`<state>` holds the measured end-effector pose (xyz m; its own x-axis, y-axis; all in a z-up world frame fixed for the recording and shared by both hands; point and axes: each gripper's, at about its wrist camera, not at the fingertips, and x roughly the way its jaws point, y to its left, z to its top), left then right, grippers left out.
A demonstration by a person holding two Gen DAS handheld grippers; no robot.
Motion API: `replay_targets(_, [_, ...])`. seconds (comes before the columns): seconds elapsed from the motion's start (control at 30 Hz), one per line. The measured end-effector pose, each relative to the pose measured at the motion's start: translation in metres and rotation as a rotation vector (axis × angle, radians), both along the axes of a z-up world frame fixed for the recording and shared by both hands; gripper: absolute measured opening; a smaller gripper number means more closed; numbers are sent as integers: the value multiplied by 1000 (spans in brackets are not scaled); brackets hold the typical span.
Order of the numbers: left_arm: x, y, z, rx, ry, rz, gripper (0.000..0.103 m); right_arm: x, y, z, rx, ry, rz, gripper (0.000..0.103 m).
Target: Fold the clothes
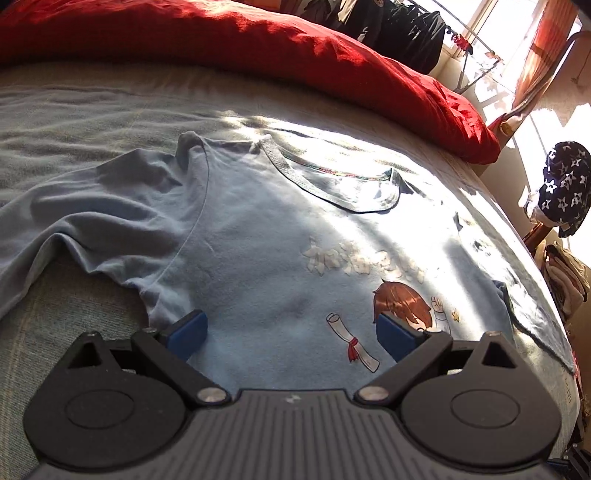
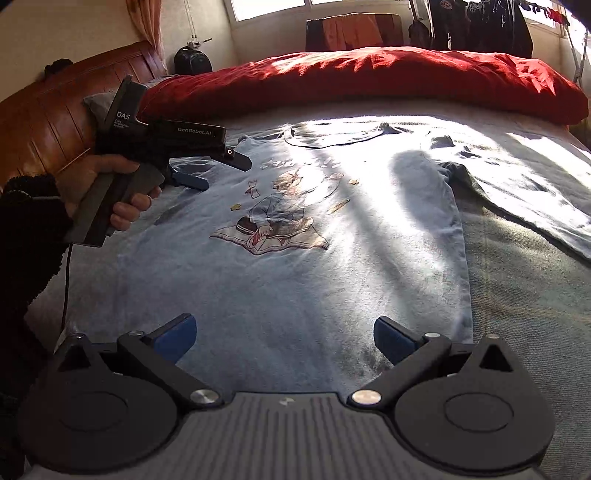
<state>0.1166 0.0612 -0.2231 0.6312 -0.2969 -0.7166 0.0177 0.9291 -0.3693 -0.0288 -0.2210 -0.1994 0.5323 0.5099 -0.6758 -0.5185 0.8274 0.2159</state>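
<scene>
A light blue T-shirt with a cartoon print lies face up on the bed, collar toward the red duvet. In the left wrist view my left gripper is open just above the chest, beside the armpit of the crumpled sleeve. The right wrist view shows the whole T-shirt, with its other sleeve spread out to the right. My right gripper is open over the hem, holding nothing. In that view a hand holds the left gripper over the shirt's upper left side.
A red duvet is bunched along the far side of the bed. A wooden headboard stands at left, dark clothes on a rack by the window. A star-patterned cloth hangs beyond the bed edge. Grey-blue sheet lies bare right of the shirt.
</scene>
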Motion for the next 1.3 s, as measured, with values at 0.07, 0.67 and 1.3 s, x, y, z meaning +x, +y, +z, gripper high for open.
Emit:
replay_targets(0.07, [-11,9,-1,-10,-5,8,98,0,-4,-4,-4,16,-14,103])
replay_targets(0.67, [-42,100,50,41,-102,150,31,-25,4,11,27,11,-23,103])
replay_targets(1.3, [-7,66,-4,593,-136,-75,26,1,26,-6,-42,51,-35,103])
